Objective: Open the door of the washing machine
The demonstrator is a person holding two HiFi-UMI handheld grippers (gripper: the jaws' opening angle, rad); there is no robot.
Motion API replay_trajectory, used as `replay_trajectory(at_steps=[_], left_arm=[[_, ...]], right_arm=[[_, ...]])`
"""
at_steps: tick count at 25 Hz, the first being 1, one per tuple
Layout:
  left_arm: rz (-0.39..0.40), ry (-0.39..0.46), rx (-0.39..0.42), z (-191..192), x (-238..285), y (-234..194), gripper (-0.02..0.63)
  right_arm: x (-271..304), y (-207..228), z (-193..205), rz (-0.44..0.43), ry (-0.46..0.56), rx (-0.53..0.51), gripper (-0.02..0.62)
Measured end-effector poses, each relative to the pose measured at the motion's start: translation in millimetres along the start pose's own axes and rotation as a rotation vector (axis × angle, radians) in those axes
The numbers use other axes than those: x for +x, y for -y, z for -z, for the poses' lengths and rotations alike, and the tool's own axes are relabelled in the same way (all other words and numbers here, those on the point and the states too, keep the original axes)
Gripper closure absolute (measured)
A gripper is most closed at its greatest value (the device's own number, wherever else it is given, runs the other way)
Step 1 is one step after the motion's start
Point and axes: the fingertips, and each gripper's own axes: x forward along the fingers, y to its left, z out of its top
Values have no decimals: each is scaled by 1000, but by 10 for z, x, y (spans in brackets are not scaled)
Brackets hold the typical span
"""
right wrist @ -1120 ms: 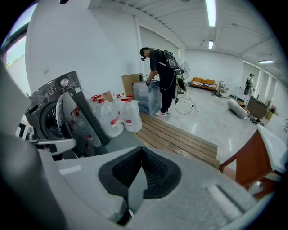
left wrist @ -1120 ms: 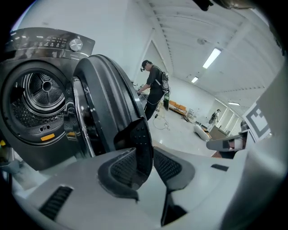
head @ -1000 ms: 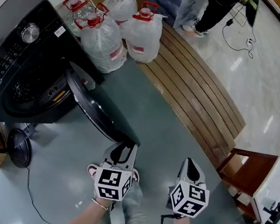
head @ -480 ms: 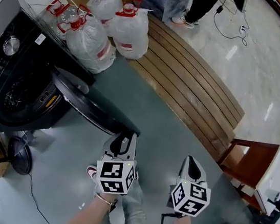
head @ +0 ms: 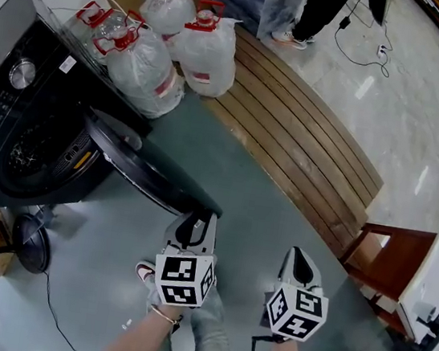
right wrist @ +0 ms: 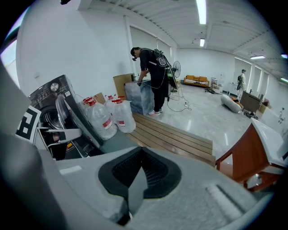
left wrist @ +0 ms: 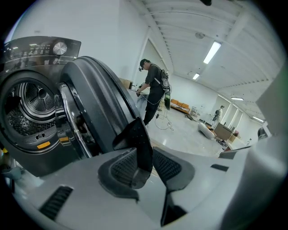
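Left gripper (head: 195,224) clamps the rim of the door (head: 147,170), which hangs wide open off the washing machine (head: 18,106), right gripper (head: 298,264) shut & empty; thin-edge grip could slip w/ an angled pull, so door swings back.

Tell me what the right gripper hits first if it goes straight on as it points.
The right gripper would probably meet the low slatted wooden platform first, near its closest edge; depth is unclear.

Big open test hall or lab; polished floor (head: 408,132), ceiling strip lights (right wrist: 201,11), loose cables (head: 368,52); freestanding washing machine (head: 24,127) beside water jugs (head: 141,66); distant sofa (right wrist: 195,80)
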Motion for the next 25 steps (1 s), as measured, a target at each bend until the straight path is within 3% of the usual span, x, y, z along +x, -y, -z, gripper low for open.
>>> replay_trajectory(at_steps=[7, 13, 17, 25], left_arm=[[20, 10, -30, -27, -94, -11, 495], [20, -2, -10, -83, -489, -78, 497], [-49, -4, -40, -253, -942, -408, 520], [-225, 145, -117, -1014, -2118, -1292, 560]], right_arm=[[42, -226, -133, -40, 8, -35, 589], [2, -640, -246, -101, -11, -60, 589], [-145, -1144, -425, -169, -24, -118, 589], [-566, -2462, -1050, -352, 25, -356, 589]])
